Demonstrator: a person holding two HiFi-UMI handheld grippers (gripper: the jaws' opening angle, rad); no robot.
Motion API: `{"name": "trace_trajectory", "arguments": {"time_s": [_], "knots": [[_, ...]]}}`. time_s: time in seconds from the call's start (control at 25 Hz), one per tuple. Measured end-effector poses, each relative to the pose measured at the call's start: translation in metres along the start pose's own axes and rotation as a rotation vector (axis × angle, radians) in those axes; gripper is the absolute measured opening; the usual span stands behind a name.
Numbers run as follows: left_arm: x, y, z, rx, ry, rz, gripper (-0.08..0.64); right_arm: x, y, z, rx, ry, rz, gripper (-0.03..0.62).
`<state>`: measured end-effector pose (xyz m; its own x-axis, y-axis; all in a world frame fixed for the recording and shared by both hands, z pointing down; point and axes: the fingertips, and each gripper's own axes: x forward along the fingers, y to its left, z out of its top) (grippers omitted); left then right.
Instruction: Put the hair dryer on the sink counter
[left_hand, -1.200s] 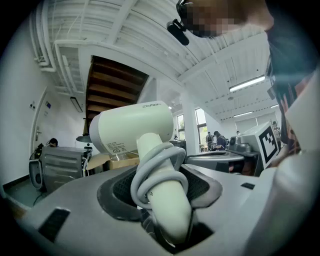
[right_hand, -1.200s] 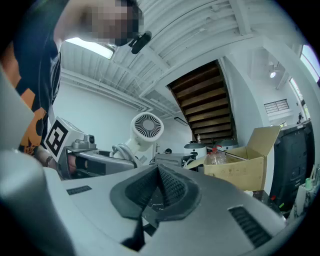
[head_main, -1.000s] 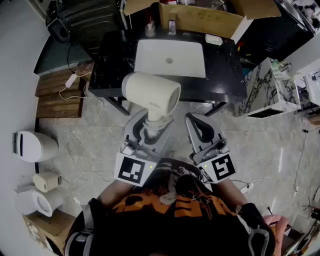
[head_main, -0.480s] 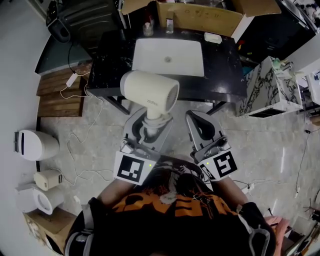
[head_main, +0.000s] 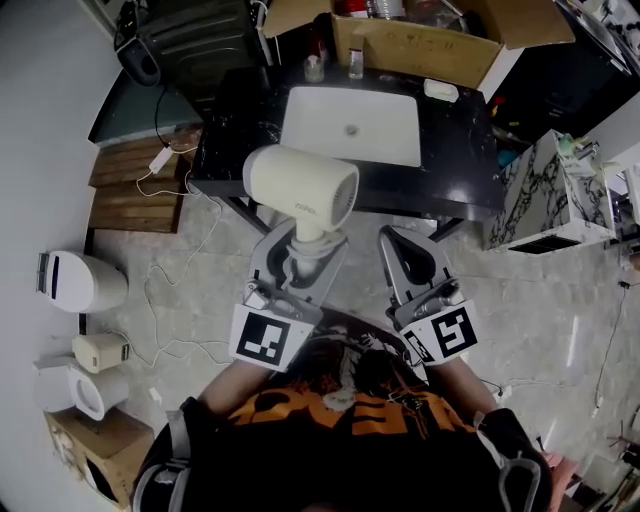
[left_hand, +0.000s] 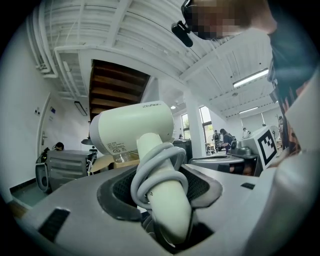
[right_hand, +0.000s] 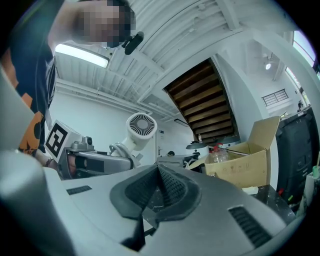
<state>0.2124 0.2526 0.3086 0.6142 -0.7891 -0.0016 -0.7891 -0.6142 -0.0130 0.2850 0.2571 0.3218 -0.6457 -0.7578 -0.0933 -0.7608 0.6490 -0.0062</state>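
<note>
A cream hair dryer (head_main: 300, 186) stands upright in my left gripper (head_main: 300, 262), which is shut on its handle, with the grey cord coiled round the handle (left_hand: 159, 172). The dryer's head (left_hand: 132, 127) hangs over the front edge of the black sink counter (head_main: 235, 135), left of the white basin (head_main: 350, 125). In the left gripper view, the left gripper (left_hand: 165, 197) holds the handle between its pads. My right gripper (head_main: 410, 262) is beside it, shut and empty. The right gripper view shows the dryer's rear grille (right_hand: 141, 125) beyond the right gripper (right_hand: 160, 192).
An open cardboard box (head_main: 420, 40) stands behind the counter, with small bottles (head_main: 315, 68) and a soap dish (head_main: 440, 90) at the counter's back. A marble cabinet (head_main: 545, 195) is to the right. A white bin (head_main: 80, 283), floor cables (head_main: 170, 290) and wooden boards (head_main: 130, 190) lie left.
The counter and floor have shifted slightly right and down in the head view. Both grippers and the held dryer keep the same pose.
</note>
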Motion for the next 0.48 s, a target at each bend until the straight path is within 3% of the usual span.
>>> {"name": "trace_trajectory", "arguments": {"time_s": [0.48], "knots": [[0.030, 0.079, -0.013, -0.007, -0.007, 0.031, 0.252, 0.066, -0.015, -0.011, -0.015, 0.016, -0.005, 0.014]]}}
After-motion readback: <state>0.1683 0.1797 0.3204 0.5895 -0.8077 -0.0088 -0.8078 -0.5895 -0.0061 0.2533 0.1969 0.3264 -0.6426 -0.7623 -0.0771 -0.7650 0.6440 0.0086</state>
